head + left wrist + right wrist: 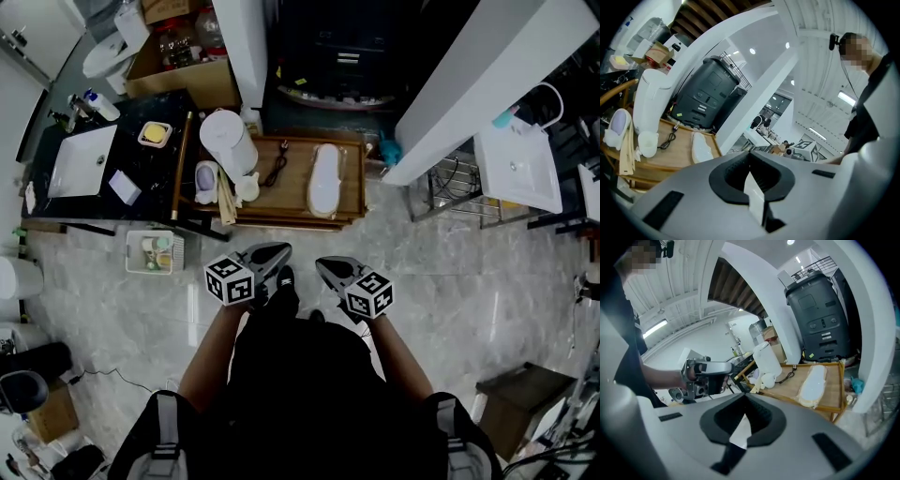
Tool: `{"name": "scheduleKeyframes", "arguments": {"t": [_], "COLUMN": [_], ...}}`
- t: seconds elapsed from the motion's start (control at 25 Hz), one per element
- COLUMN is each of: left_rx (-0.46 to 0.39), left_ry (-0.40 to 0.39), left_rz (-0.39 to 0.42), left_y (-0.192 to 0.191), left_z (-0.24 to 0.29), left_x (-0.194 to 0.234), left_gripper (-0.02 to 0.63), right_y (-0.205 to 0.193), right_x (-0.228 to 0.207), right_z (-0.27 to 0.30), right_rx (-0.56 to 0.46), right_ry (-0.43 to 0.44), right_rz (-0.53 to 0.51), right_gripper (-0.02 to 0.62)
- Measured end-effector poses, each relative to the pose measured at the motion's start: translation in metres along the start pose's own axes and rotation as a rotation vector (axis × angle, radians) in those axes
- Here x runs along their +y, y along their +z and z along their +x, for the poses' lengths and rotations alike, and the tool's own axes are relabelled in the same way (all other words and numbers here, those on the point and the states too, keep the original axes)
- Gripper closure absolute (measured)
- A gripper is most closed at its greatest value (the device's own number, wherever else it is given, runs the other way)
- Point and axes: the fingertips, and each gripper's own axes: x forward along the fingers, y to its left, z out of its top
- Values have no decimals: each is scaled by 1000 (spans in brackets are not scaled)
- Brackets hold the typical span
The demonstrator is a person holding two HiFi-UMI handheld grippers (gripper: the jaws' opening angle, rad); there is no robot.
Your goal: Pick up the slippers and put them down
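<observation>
Above pale marble flooring (450, 281), left gripper (275, 253) and right gripper (328, 269) hang clamped shut and empty, well short of the white slipper (325, 178) lying on the low wooden table (291, 195); unopened jaws would likely just shove it off.

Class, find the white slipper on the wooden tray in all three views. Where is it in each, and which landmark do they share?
Head view: the slipper lies at upper middle.
Left gripper view: slipper at lower left.
Right gripper view: slipper right of middle.
Shared landmark: the tall white container, left of the slipper in every view.
</observation>
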Motion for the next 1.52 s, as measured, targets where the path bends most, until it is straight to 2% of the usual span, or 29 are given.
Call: {"name": "scheduleKeyframes", "arguments": {"t": [0.36,0.56,0.72,0.88,1.04,1.28,1.52], "left_rx": [85,149,172,178,150,110,105], "left_ry": [-65,-115,-116,-101,-66,14,110], "left_rz": [-21,4,10,2,-12,-41,-67], "left_y": [11,20,28,33,45,48,35], "left_z": [24,37,46,64,82,101,110], "left_x": [28,37,44,47,50,62,81], "left_gripper": [595,595,595,595,595,595,595], "right_y": [16,19,16,26,40,51,46], "right_x": [-39,-64,-79,-94,-112,-136,-159], "right_z": [8,-3,-9,-8,-1,3,6], "right_rx": [-9,-49,-54,-49,-23,34,72], "right_ry": [-90,-170,-197,-174,-115,-32,16], "right_rz": [53,109,142,137,109,59,67], "right_gripper": [588,588,588,588,588,588,588]}}
